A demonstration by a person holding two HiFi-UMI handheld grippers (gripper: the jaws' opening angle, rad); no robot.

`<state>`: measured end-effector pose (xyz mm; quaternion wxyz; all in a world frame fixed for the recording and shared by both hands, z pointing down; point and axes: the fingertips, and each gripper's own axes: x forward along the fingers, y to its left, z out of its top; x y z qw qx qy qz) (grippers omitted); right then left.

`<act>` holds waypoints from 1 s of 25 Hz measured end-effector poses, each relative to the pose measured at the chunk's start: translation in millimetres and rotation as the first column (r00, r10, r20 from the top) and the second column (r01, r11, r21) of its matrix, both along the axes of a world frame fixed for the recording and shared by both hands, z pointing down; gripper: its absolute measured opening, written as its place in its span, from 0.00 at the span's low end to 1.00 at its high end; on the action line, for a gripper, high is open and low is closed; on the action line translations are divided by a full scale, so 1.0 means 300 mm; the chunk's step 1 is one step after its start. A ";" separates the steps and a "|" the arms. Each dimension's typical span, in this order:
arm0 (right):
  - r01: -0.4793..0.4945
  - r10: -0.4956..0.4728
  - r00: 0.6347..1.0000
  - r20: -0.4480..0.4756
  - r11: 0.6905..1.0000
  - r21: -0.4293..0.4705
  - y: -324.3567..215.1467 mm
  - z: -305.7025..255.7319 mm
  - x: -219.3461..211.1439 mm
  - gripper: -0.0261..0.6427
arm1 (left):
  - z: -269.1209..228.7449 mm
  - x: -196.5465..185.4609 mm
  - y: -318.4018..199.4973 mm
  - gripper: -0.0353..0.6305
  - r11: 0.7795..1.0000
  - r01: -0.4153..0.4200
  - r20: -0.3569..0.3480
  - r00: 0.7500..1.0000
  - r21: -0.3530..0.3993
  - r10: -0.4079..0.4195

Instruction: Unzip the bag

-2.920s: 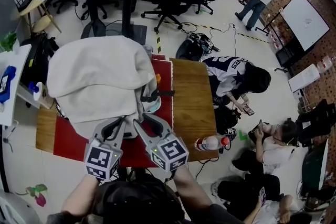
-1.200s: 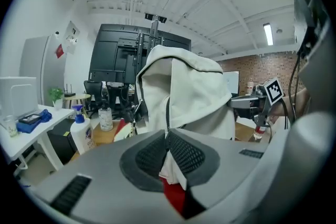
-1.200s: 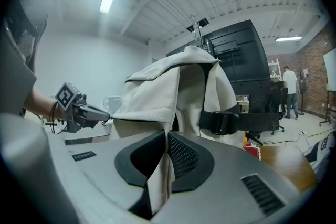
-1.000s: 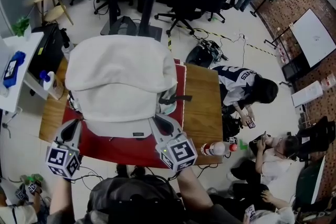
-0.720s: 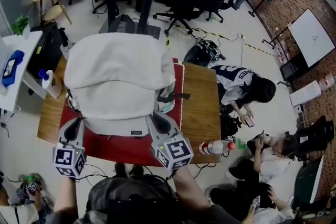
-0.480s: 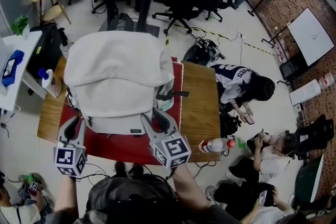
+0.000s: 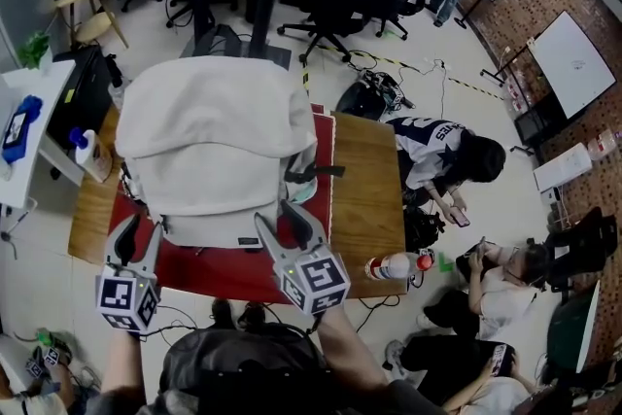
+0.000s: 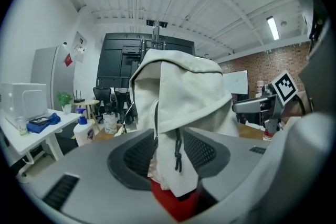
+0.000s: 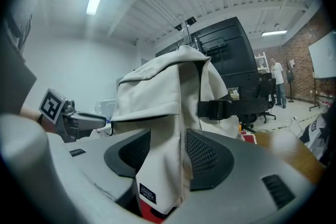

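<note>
A cream-white backpack [image 7: 214,146] stands on a red mat [image 7: 224,272] on the wooden table [image 7: 364,194]. My left gripper [image 7: 138,231] is at the bag's near left corner and its jaws are opening. In the left gripper view, that gripper [image 8: 169,136] has the bag [image 8: 178,92] corner and a dark zipper pull cord [image 8: 177,152] between its pads, loose. My right gripper [image 7: 280,221] is at the near right corner, jaws also opening. In the right gripper view, that gripper [image 9: 169,136] straddles a bag [image 9: 157,97] edge with a black label [image 9: 147,193], not pinched.
A plastic bottle [image 7: 394,265] lies at the table's near right corner. A person in a dark jersey [image 7: 442,151] sits against the right edge. A spray bottle [image 7: 86,149] and a white side table [image 7: 29,141] are on the left; office chairs [image 7: 321,24] stand behind.
Both grippers' jaws have spread wide at the bag's two near corners. Earlier they sat close together at the bag's front middle; the left one has since moved out to the left corner.
</note>
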<state>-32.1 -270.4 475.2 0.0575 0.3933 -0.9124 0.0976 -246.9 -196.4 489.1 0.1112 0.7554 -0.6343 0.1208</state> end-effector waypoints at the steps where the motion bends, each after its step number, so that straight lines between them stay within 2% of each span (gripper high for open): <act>1: -0.010 0.010 1.000 0.023 1.000 -0.004 -0.001 -0.009 0.007 0.35 | -0.027 0.012 0.001 0.38 1.000 -0.005 -0.002 1.000 0.017 0.005; 4: -0.024 0.023 0.998 0.050 1.000 0.004 0.005 -0.033 0.022 0.35 | -0.106 0.044 -0.005 0.38 0.995 -0.014 -0.023 1.000 0.101 0.016; 8: -0.033 0.030 0.998 0.055 0.998 0.051 0.026 -0.093 0.047 0.35 | -0.201 0.100 -0.013 0.38 0.987 -0.037 -0.045 0.998 0.158 0.045; 14: -0.061 0.043 0.994 0.103 0.982 0.180 0.041 -0.225 0.084 0.33 | -0.250 0.214 -0.020 0.37 0.983 -0.124 -0.057 0.990 0.138 0.133; 17: -0.080 0.055 0.991 0.125 0.976 0.202 0.042 -0.259 0.091 0.32 | -0.290 0.251 -0.041 0.27 0.966 -0.142 -0.048 0.987 0.218 0.156; 19: -0.094 0.068 0.990 0.121 0.970 0.225 0.042 -0.277 0.095 0.24 | -0.310 0.273 -0.057 0.23 0.957 -0.145 -0.051 0.985 0.250 0.163; 25: -0.129 0.094 0.984 0.149 0.960 0.249 0.041 -0.318 0.091 0.10 | -0.324 0.324 -0.089 0.06 0.961 -0.157 -0.061 0.983 0.229 0.175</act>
